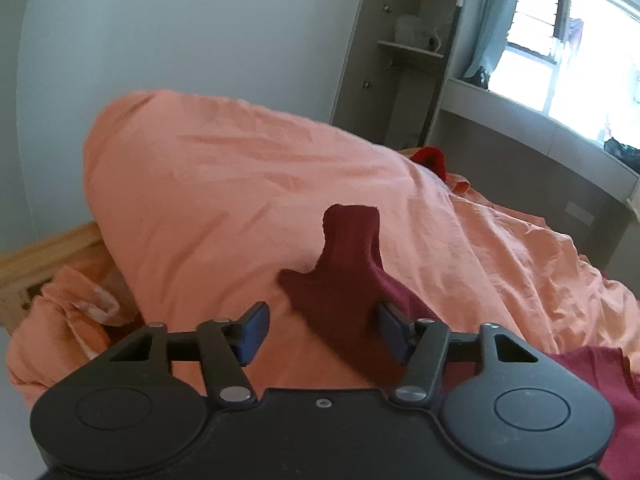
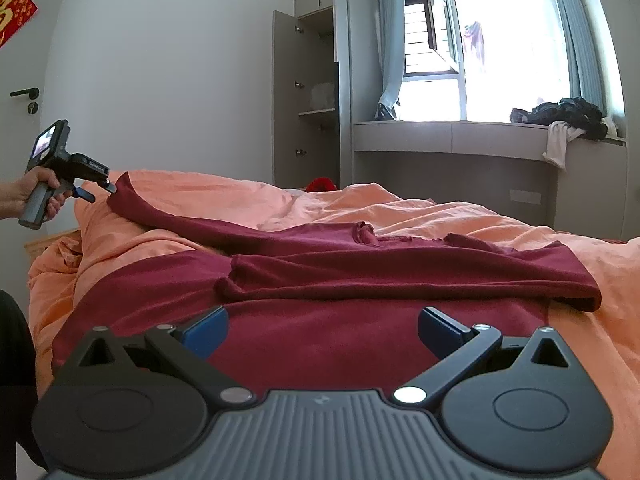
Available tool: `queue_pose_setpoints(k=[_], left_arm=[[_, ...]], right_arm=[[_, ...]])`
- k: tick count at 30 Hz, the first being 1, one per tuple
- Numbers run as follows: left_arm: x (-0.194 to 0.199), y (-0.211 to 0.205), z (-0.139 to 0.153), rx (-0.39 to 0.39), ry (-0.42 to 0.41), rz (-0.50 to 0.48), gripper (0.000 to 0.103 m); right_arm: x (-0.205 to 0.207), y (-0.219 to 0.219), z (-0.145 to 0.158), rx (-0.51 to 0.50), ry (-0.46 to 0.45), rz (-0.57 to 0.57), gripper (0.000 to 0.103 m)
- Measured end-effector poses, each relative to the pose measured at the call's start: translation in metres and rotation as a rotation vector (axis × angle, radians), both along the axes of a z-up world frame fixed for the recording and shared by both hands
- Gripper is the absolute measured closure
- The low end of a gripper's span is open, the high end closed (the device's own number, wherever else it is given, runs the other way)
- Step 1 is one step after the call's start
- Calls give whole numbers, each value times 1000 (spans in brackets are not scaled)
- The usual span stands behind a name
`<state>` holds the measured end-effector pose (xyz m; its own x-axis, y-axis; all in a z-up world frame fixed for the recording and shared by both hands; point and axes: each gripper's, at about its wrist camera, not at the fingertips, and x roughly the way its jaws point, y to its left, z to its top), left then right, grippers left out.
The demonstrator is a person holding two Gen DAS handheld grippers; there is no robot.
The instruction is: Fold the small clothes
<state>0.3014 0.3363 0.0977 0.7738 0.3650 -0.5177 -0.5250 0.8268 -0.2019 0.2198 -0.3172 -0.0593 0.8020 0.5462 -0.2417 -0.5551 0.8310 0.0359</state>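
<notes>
Left wrist view: the left gripper (image 1: pixel 322 330) has its two blue fingers (image 1: pixel 252 332) spread wide. One maroon sleeve (image 1: pixel 344 280) of the shirt lies between them on the orange duvet (image 1: pixel 224 184), draped over the right finger. Its long axis runs away from the camera, cuff end pointing toward the wall. More maroon cloth shows at the lower right edge.

Right wrist view: one maroon shirt (image 2: pixel 320 344) lies flat on the duvet (image 2: pixel 520 224) of the bed, its body just ahead of the right gripper (image 2: pixel 322 330), neck toward the window (image 2: pixel 516 52). The shirt's right sleeve is folded across the body, lying left to right. The other sleeve (image 2: pixel 192 220) stretches up and left to the left gripper (image 2: pixel 102 192), held in a hand (image 2: pixel 38 196). The right fingers (image 2: pixel 206 330) stand wide apart and hold nothing, just above the shirt.
</notes>
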Motion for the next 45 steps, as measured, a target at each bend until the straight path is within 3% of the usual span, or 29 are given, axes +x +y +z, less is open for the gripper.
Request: queue_pose_setpoints(k=[1,3,6,12,16,19,21,27,34,37,38,40,42,43,44,45], left_arm=[[7,1,-3,-8,11,6,57],[12,1,-7,-17,11,13,85],[3,-10,-4,27,-32,47,98],[-32,-64,17,256,-79,92,99],[-36,-66,11,177,-28,103,97],[-39,-51,-3,117,-29,122,76],[-46,-41,-11,75,-42,137,46],[-65,-22,-30,-44,-124,135,20],[-67,2,-67,-350,-193,190,17],[-69,6,-77,-409,-245,216,23],[-69,5,-76,-399,-256,217,31],[-66,0,-71,-354,-258,210,44],[-64,-7,-63,-294,-253,199,68],[-61,-13,-57,-249,-246,200,74],[-60,-18,-51,-206,-239,201,90],[-57,-22,-45,-164,-232,200,93]], right_arm=[[0,0,0,0,-1,-3,0],[-1,-1,1,2,-4,-7,0],[0,-3,2,8,-6,-14,0],[-1,-2,2,12,-9,-6,0],[-5,-1,2,1,-12,6,0],[-6,-1,3,-2,-18,11,0],[-6,-1,5,0,-23,11,0],[-6,-3,5,9,-18,5,0],[-5,0,4,1,-12,3,0],[-4,0,4,4,-12,-4,0],[-4,0,4,6,-12,-6,0],[-3,0,4,9,-12,-8,0],[-4,1,4,10,-14,-7,0],[-4,1,5,10,-15,-6,0],[-5,1,5,11,-16,-5,0],[-5,1,5,11,-18,-3,0]])
